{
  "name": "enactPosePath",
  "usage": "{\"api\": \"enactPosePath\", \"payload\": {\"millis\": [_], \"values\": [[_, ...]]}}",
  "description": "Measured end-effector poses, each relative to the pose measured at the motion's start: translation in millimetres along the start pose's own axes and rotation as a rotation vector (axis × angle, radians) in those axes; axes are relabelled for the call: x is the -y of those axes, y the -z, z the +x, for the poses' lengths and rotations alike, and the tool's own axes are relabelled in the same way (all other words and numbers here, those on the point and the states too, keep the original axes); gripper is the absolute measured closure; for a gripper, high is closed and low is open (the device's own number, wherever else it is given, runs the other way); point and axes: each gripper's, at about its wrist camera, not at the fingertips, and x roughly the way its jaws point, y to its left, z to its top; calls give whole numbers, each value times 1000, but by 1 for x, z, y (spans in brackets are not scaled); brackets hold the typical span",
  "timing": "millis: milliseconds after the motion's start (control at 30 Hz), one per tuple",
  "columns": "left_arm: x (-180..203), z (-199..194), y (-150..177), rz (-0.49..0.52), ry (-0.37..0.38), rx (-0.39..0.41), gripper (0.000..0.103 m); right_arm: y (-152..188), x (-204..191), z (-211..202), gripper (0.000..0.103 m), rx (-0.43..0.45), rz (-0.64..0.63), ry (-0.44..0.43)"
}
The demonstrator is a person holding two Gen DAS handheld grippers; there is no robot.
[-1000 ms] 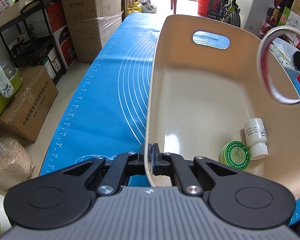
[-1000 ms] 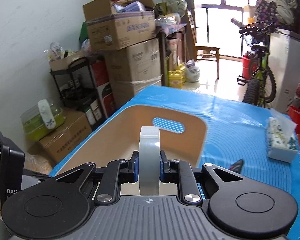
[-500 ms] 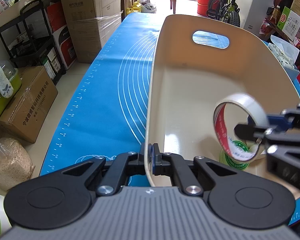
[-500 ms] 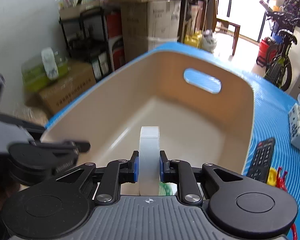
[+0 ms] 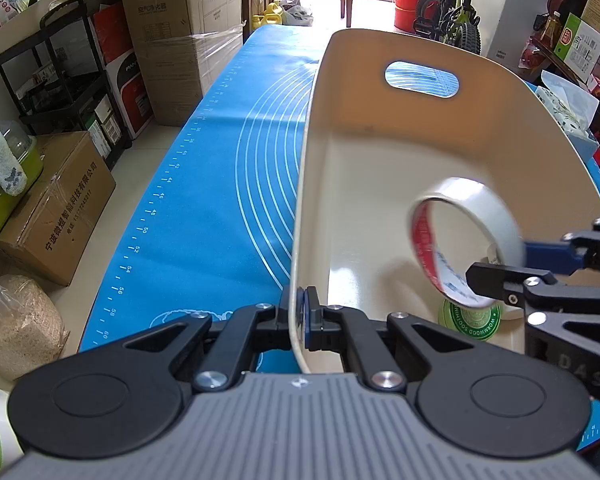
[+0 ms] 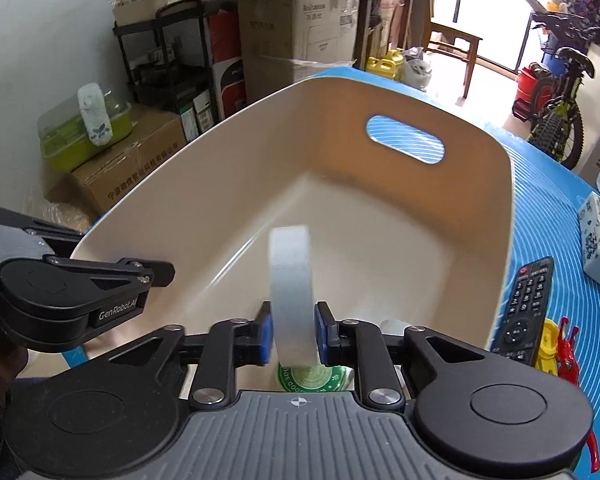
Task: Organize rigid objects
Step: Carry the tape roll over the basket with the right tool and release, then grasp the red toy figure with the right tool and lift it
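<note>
The left gripper (image 5: 300,312) is clamped on the near rim of the beige bin (image 5: 312,128), at lower centre of the left wrist view. The right gripper (image 6: 293,332) sits inside the bin, low and centre in its own view. Its blue pads (image 6: 265,334) appear slightly parted, with narrow gaps on both sides of the tape roll (image 6: 291,280); whether they grip the roll cannot be told.

The roll stands on edge, its axis running across the fingers, directly between them. It is blurred. Directly below it lies a green tin (image 6: 312,378) on the bin floor.

The roll is whitish and translucent, with a red-printed core visible in the left wrist view (image 5: 466,236).
</note>
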Motion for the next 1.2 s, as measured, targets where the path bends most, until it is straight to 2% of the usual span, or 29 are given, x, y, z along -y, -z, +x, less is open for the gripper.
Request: {"api": "enactPosePath", "payload": {"millis": [100, 333, 533, 733, 933, 1200], "values": [[0, 0, 0, -1, 0, 0, 98, 0, 7, -10, 45, 37, 31, -10], [0, 0, 0, 0, 0, 0, 98, 0, 30, -44, 36, 115, 59, 9], [0, 0, 0, 0, 0, 0, 98, 10, 76, -68, 33, 139, 115, 89], [-1, 0, 0, 1, 0, 0, 97, 31, 142, -80, 32, 118, 203, 210], [-1, 1, 0, -1, 1, -2, 98, 56, 202, -78, 32, 81, 271, 292], [-1, 1, 0, 0, 0, -2, 97, 82, 232, -54, 34, 4, 236, 335]]}}
